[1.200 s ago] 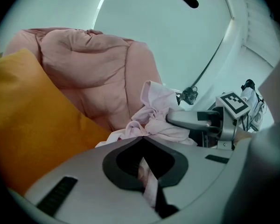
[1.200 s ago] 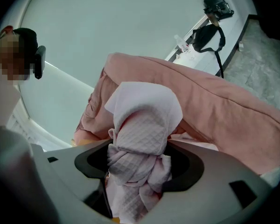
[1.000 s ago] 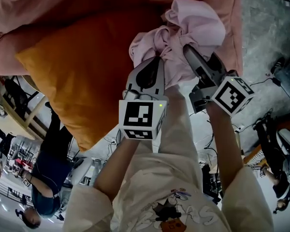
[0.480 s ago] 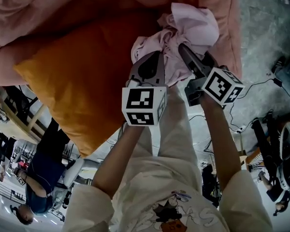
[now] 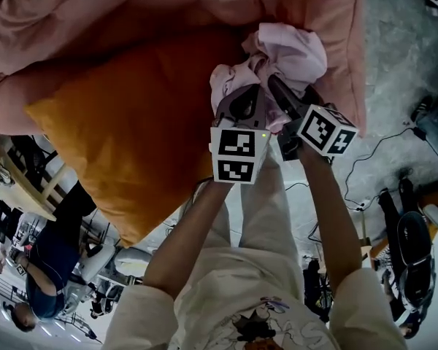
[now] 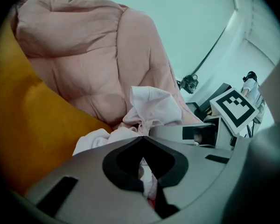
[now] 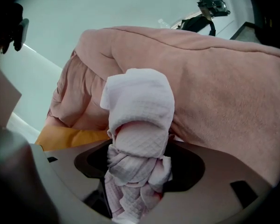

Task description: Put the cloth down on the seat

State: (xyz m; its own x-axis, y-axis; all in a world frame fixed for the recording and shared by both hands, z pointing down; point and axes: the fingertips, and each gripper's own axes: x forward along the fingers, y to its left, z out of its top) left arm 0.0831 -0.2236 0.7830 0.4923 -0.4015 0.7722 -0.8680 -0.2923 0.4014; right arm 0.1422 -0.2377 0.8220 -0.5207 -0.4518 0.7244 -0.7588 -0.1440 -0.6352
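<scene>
A pale pink quilted cloth (image 5: 288, 53) hangs bunched between both grippers over the pink padded seat (image 5: 131, 13). My left gripper (image 5: 242, 97) is shut on one lower fold of the cloth (image 6: 151, 108). My right gripper (image 5: 271, 82) is shut on the cloth's thick gathered middle (image 7: 137, 125), which bulges up out of its jaws. In the left gripper view the right gripper's marker cube (image 6: 233, 107) sits close at the right. The two grippers stand almost side by side.
An orange cushion (image 5: 139, 122) lies on the seat to the left of the grippers. Grey floor (image 5: 401, 64) with cables lies to the right. A person (image 5: 44, 268) stands at lower left. A camera stand (image 6: 190, 83) shows past the seat.
Both grippers have drawn closer together and moved slightly toward the seat, the left one shifting right. The cloth stays held by both.
</scene>
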